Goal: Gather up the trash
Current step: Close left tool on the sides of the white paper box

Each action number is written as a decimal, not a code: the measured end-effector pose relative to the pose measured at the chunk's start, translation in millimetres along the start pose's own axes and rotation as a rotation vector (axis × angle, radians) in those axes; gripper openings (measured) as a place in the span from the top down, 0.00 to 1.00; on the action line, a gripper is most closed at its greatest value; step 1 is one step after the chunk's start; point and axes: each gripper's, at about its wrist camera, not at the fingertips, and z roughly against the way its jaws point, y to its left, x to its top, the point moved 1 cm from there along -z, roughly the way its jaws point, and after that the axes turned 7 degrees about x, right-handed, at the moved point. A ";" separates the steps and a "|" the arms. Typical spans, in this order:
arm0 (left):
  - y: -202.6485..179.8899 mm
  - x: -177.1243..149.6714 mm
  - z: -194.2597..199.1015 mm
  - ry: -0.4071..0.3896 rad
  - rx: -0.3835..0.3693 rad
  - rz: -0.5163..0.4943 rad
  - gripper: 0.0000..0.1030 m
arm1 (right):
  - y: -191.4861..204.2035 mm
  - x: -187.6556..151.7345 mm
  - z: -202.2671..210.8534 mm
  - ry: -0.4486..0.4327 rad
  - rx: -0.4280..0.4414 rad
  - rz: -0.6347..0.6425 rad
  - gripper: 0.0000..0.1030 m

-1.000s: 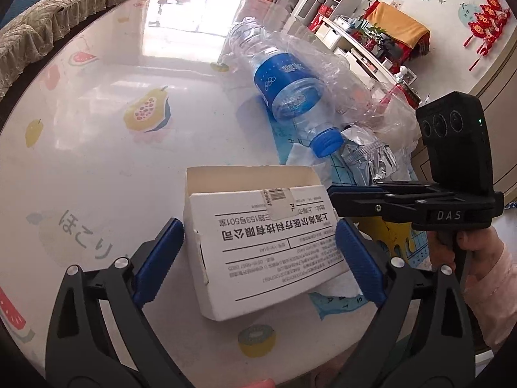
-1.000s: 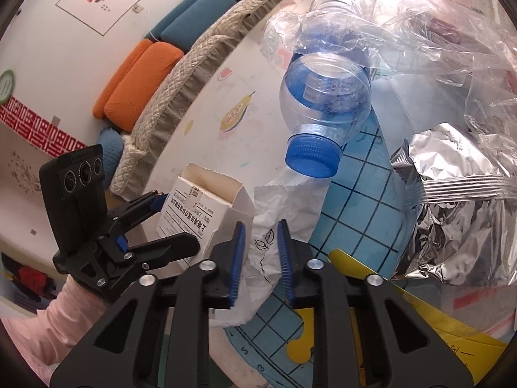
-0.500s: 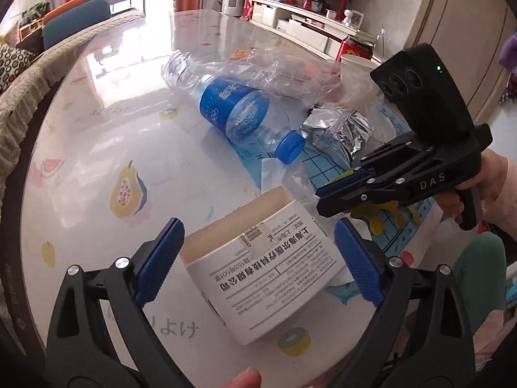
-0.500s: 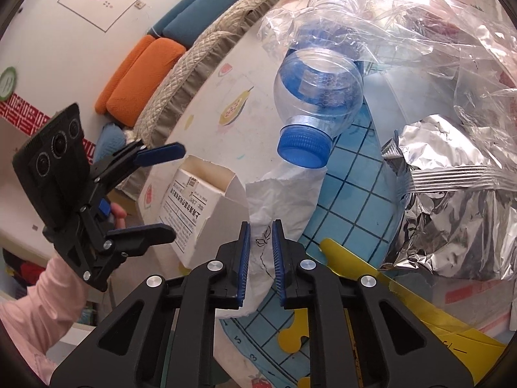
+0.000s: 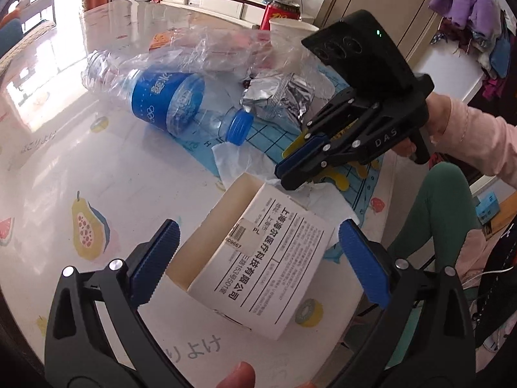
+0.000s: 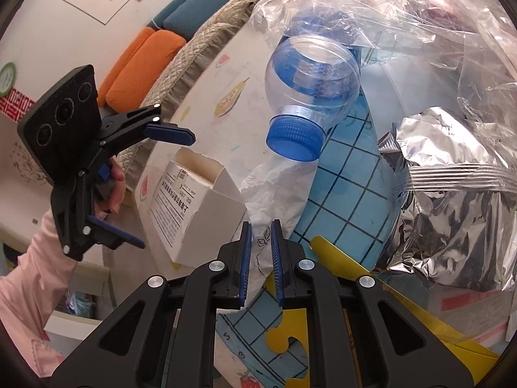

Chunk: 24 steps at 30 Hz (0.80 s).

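Note:
A white cardboard box point(image 5: 258, 258) with black print lies open on the round table, between the wide-open fingers of my left gripper point(image 5: 258, 265); it also shows in the right wrist view point(image 6: 194, 207). My right gripper point(image 6: 260, 258) is shut on a crumpled white tissue point(image 6: 278, 190) that lies beside the box; from the left wrist view the right gripper point(image 5: 300, 168) sits just behind the box. A crushed clear bottle point(image 5: 168, 103) with a blue label and cap lies further back, next to a silver foil bag point(image 6: 452, 194) and clear plastic wrap point(image 6: 436, 26).
A blue gridded mat with yellow shapes point(image 6: 342, 174) lies under the trash. A white paper cup point(image 5: 290, 29) stands at the table's far edge. The table edge point(image 5: 365, 291) is close on the right, by a person's knee. A sofa with cushions point(image 6: 145, 64) stands behind.
My left gripper has pulled back and swung round the box, staying open. My right gripper has closed from a narrow gap onto the tissue.

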 end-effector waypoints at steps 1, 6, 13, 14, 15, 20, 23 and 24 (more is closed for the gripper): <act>-1.8 -1.9 -2.7 0.012 0.035 -0.020 0.06 | 0.0 0.5 -0.8 0.002 0.000 0.002 0.87; -9.9 -9.3 -11.6 0.034 0.014 -0.024 0.06 | 0.0 2.4 -2.3 -0.001 0.008 -0.006 0.90; -22.2 -25.5 -21.8 0.036 0.109 -0.039 0.22 | 7.0 0.9 -6.7 0.005 0.022 -0.007 0.97; -15.3 -24.6 -17.7 0.021 0.074 0.012 0.26 | 7.5 1.0 -6.5 0.006 0.026 -0.008 0.98; -9.7 -23.8 -13.7 0.006 0.068 0.051 0.28 | 8.6 0.5 -6.1 0.005 0.027 -0.007 0.98; -3.9 -24.0 -3.2 -0.029 0.099 0.110 0.37 | 8.8 -2.1 0.1 -0.008 0.036 -0.015 0.99; -8.6 -23.7 -3.0 -0.030 0.118 0.110 0.38 | 5.6 -3.6 5.1 -0.031 0.048 -0.034 0.99; -9.6 -23.3 -2.2 -0.036 0.128 0.117 0.38 | 4.8 -4.5 6.9 -0.037 0.051 -0.038 0.99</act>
